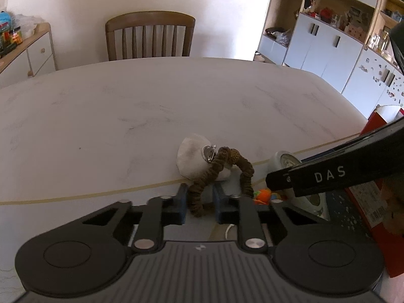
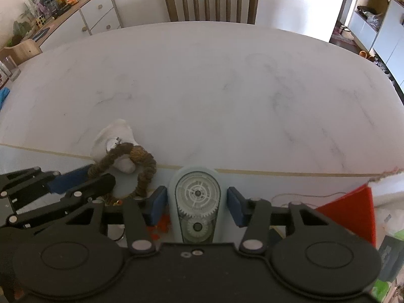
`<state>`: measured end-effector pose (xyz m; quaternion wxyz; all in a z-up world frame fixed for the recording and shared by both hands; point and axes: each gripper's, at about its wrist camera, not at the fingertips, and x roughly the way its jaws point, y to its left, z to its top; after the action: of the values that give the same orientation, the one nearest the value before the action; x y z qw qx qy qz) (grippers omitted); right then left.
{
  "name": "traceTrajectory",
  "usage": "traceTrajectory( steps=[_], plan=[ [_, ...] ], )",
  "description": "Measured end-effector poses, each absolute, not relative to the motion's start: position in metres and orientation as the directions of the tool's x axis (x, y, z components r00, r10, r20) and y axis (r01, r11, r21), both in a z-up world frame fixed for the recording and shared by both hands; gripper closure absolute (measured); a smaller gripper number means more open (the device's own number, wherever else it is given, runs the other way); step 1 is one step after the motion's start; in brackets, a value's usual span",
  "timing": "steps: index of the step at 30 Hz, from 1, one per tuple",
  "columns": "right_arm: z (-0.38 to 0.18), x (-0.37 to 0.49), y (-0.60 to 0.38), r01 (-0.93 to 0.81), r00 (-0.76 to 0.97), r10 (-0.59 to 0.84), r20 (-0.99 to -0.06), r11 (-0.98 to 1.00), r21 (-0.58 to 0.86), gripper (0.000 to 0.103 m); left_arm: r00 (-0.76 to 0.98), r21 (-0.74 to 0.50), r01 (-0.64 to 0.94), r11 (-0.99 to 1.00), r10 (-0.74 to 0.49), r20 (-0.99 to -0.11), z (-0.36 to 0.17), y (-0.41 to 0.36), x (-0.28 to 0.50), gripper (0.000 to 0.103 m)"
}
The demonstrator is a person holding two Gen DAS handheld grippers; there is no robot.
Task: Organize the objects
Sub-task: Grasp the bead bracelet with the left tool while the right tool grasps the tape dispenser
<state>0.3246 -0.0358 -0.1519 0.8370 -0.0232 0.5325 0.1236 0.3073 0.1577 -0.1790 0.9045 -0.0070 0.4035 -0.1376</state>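
**Brown fabric pinched, clear plastic straddled**

Fabric first: pinched on one strand of the brown scrunchie (image 1: 219, 166) with the left gripper (image 1: 200, 203), pads pressed close against the cloth. Lies at the near edge of the table (image 1: 126, 106), looped up and over a white disc with a metal pin clasp (image 1: 189, 154) and touching it. Likely soft, light and springy, so no harm from a firm squeeze; better taken on the free strand, away from the clasp (could snag and drag the disc along).

Straddling a translucent tape dispenser (image 2: 197, 197) with the right gripper (image 2: 197, 205): jaws spread just wider than the casing, a sliver of gap on each side, no grip yet. Probably stiff, light and smooth-sided; best held across the flat flanks near the gear wheels, squarely, lest it slip out.

Seen only from the left wrist: the strand between the pads, and the clasp in detail. Seen only from the right wrist: the dispenser's gears and both gaps beside it. From the left, little more than its rim behind the other gripper's body.
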Motion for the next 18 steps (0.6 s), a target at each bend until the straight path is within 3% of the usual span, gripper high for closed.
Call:
traceTrajectory(
  steps=[2, 18],
  plan=[
    [-0.149, 0.322, -0.038, -0.232, 0.404, 0.19, -0.895, 0.967, 0.101, 0.053, 0.636, -0.121, 0.24, 0.963, -0.25, -0.73, -0.177, 0.157, 0.306, 0.093],
    [-0.1, 0.262, -0.053, -0.266, 0.457, 0.294, -0.84, 0.946, 0.187, 0.053, 0.647, -0.232, 0.223, 0.947, -0.322, -0.691, -0.132, 0.169, 0.264, 0.094]
  ],
)
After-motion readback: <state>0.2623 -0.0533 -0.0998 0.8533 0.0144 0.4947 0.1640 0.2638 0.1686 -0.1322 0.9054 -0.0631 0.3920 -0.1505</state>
